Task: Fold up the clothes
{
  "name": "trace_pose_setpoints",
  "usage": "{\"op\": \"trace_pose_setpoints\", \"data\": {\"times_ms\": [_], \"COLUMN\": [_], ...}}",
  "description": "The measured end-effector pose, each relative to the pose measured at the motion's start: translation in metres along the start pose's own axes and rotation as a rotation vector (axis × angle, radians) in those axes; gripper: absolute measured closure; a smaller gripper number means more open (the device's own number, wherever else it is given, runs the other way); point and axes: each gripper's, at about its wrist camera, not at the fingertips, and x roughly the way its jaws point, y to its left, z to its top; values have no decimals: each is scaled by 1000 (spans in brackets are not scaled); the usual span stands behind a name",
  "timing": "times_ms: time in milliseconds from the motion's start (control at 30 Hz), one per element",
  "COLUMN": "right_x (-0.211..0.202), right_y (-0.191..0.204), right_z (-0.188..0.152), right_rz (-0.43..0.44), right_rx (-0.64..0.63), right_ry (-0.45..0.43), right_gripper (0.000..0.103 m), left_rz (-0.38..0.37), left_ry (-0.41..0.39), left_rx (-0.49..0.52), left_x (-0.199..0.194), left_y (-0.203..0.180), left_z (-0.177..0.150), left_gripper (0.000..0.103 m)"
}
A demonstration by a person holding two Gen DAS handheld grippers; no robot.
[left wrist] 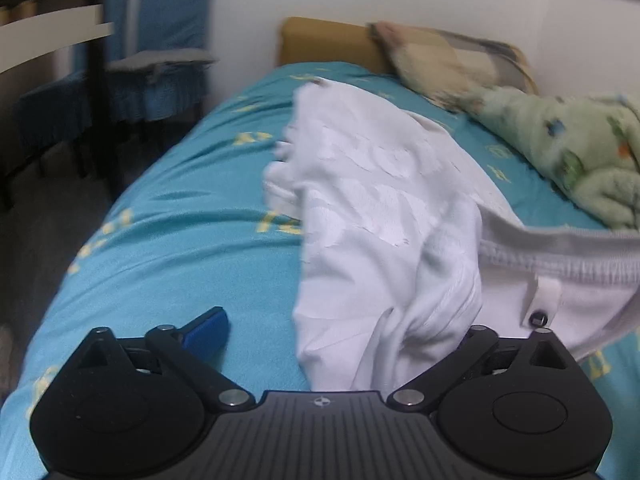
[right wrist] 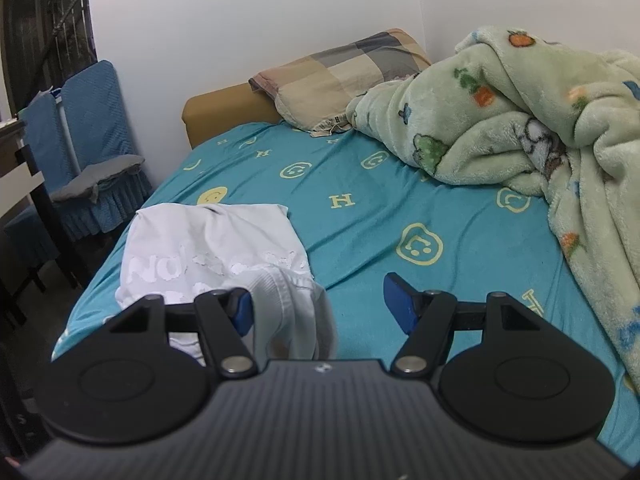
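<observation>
A white garment [left wrist: 372, 216] with white lettering and a ribbed hem lies bunched on the teal bed sheet [left wrist: 176, 240]. My left gripper [left wrist: 340, 332] is open, its blue left finger [left wrist: 208, 330] showing; the right finger is hidden under cloth that drapes between the jaws. In the right wrist view the same garment [right wrist: 208, 248] lies at the bed's left side. My right gripper [right wrist: 324, 308] is open, with a fold of the white cloth hanging between its blue fingers [right wrist: 400, 304], touching neither pad firmly.
A green fleece blanket [right wrist: 540, 132] is heaped on the right of the bed. A checked pillow [right wrist: 340, 76] leans on the tan headboard [right wrist: 224, 108]. Blue-covered chairs [right wrist: 88, 128] and a dark table stand left of the bed, beside the white wall.
</observation>
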Motion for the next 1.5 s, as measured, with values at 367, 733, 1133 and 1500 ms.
{"op": "trace_pose_setpoints", "data": {"times_ms": [367, 733, 1133, 1500], "right_x": [-14, -35, 1, -153], "right_y": [2, 2, -23, -16], "right_z": [-3, 1, -15, 140], "right_rz": [3, -97, -163, -14], "right_rx": [-26, -67, 25, 17], "right_ry": [-26, -181, 80, -381], "right_gripper": [36, 36, 36, 36], "left_rz": [21, 174, 164, 59], "left_ry": [-117, -85, -349, -600], "left_rx": [-22, -160, -223, -256], "left_x": [-46, -56, -149, -278], "left_y": [-23, 12, 16, 5], "left_z": [11, 6, 5, 125], "left_gripper": [4, 15, 14, 12]}}
